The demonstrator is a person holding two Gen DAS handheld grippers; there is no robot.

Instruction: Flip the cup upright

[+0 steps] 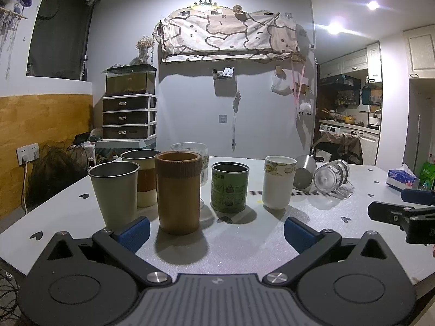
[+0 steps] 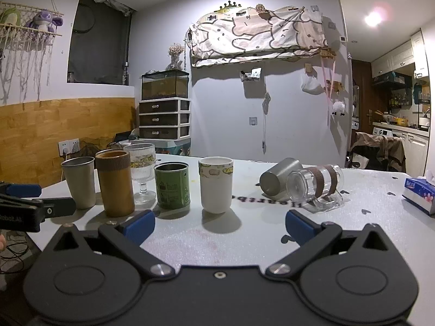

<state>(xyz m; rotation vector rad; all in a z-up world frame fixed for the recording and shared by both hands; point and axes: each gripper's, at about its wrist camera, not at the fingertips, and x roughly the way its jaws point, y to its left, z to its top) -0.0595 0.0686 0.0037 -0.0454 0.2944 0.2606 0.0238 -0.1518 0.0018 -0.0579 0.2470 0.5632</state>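
We've got both grippers low over the white table (image 2: pixel 258 233), nothing held. Left gripper (image 1: pixel 217 231) sits bottom center of its view, blue pads wide apart, w/ the tall brown cup (image 1: pixel 178 191) standing just ahead, between the fingers' line and left of center. Right gripper (image 2: pixel 220 225) is bottom center of its view too, jaws spread wide and empty, white cup (image 2: pixel 216 184) upright straight ahead.

Now the tipped ones: in the right wrist view, right of center, a steel cup (image 2: pixel 277 175) lies on its side w/ its base toward us, touching or just beside a clear glass cup (image 2: pixel 314 183) w/ brown bands, also on its side, base toward us. In the left wrist view they show up mid-right, behind and to the right of the white cup.

Rest of the row is upright: a steel tumbler (image 1: pixel 114 191) far left, a banded cup (image 1: pixel 144 179) behind it, a ribbed glass goblet (image 2: pixel 141 172) partly hidden by the brown cup, a green tin (image 1: pixel 229 187) at center.

At the right edge, a tissue box (image 2: pixel 418 194) sits well apart from the cups. Each gripper shows at the edge of the other's view.
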